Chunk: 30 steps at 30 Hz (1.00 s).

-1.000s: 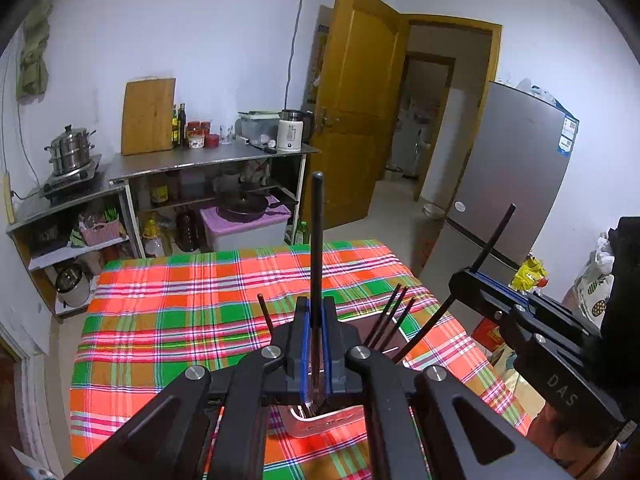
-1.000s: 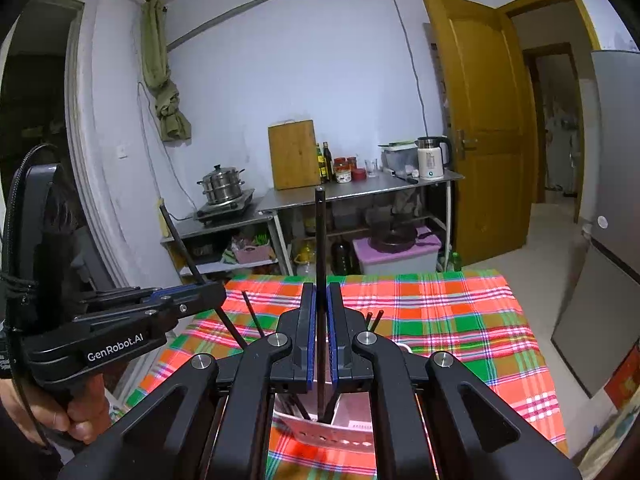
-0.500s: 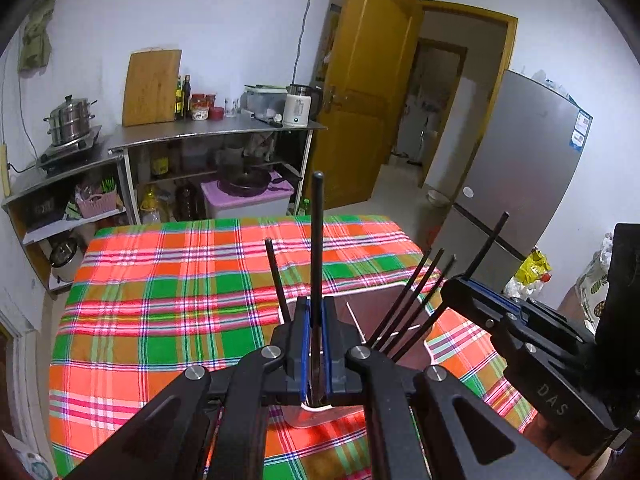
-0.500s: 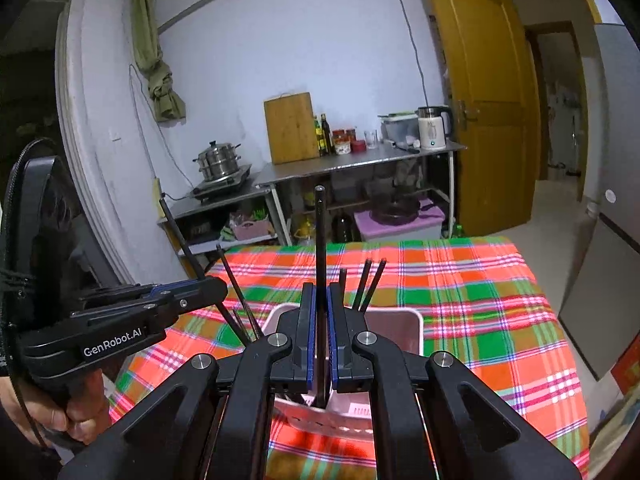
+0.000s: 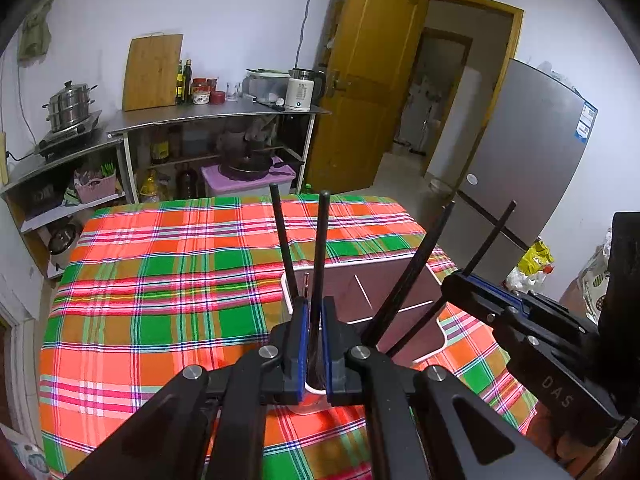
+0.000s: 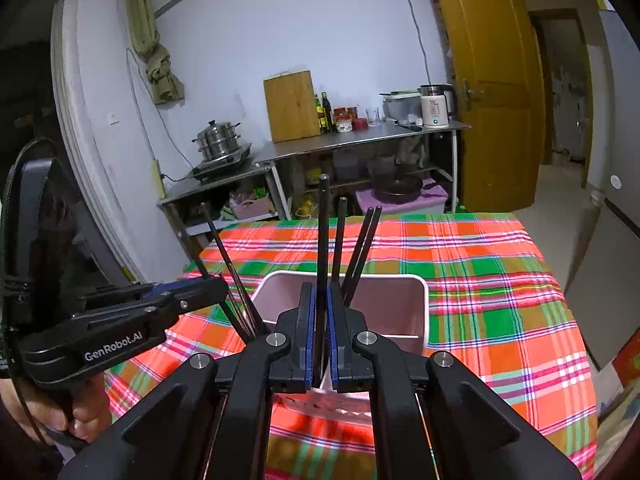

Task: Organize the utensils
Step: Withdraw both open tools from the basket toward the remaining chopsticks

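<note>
A white utensil holder (image 5: 400,300) with compartments stands on the plaid tablecloth; it also shows in the right wrist view (image 6: 416,308). Several black chopsticks lean in it (image 6: 362,248). My left gripper (image 5: 314,344) is shut on one black chopstick (image 5: 320,248), upright, its lower end down in the holder's near compartment. My right gripper (image 6: 320,336) is shut on another black chopstick (image 6: 322,232), upright over the holder. Each gripper shows in the other's view, the right one (image 5: 520,320) and the left one (image 6: 160,304).
The plaid-covered table (image 5: 160,280) stretches ahead. Behind it are steel shelves with a steamer pot (image 5: 70,106), a cutting board (image 5: 152,72), bottles and a kettle (image 5: 300,94). A wooden door (image 5: 372,80) and a grey fridge (image 5: 532,152) stand to the right.
Both grippers have come down closer over the holder, with their chopsticks still gripped. The holder and the chopsticks in it now loom larger in both views.
</note>
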Each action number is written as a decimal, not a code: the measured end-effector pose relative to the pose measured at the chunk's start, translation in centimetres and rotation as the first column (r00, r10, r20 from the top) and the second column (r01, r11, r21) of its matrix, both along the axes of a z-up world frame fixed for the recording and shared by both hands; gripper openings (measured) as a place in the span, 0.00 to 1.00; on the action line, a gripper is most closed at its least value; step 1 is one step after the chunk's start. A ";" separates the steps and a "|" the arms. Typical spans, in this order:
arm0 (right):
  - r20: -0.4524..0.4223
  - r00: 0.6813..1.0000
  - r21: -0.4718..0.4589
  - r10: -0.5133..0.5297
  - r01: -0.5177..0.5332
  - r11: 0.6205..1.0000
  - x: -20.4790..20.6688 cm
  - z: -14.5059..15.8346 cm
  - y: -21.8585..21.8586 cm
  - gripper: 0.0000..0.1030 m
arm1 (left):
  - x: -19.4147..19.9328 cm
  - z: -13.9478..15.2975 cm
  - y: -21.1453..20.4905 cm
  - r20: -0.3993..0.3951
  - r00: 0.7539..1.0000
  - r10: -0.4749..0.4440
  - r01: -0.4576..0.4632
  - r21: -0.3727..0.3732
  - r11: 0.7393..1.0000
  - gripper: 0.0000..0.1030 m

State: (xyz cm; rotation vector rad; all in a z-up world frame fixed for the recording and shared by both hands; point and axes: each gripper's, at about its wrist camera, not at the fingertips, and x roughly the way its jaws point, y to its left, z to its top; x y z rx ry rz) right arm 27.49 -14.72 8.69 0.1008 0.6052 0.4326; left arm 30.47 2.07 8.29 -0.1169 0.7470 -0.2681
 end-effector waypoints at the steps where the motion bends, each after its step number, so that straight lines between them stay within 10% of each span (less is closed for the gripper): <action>1: 0.000 1.000 0.001 0.000 0.000 1.000 -0.1 0.1 0.0 0.06 | -0.1 0.0 0.1 0.002 1.000 0.001 -0.001 0.001 1.000 0.05; 30: 0.065 0.998 0.006 -0.020 0.019 1.000 -8.5 2.3 -2.2 0.15 | -11.3 0.9 1.1 0.078 0.997 0.000 0.004 -0.051 0.999 0.12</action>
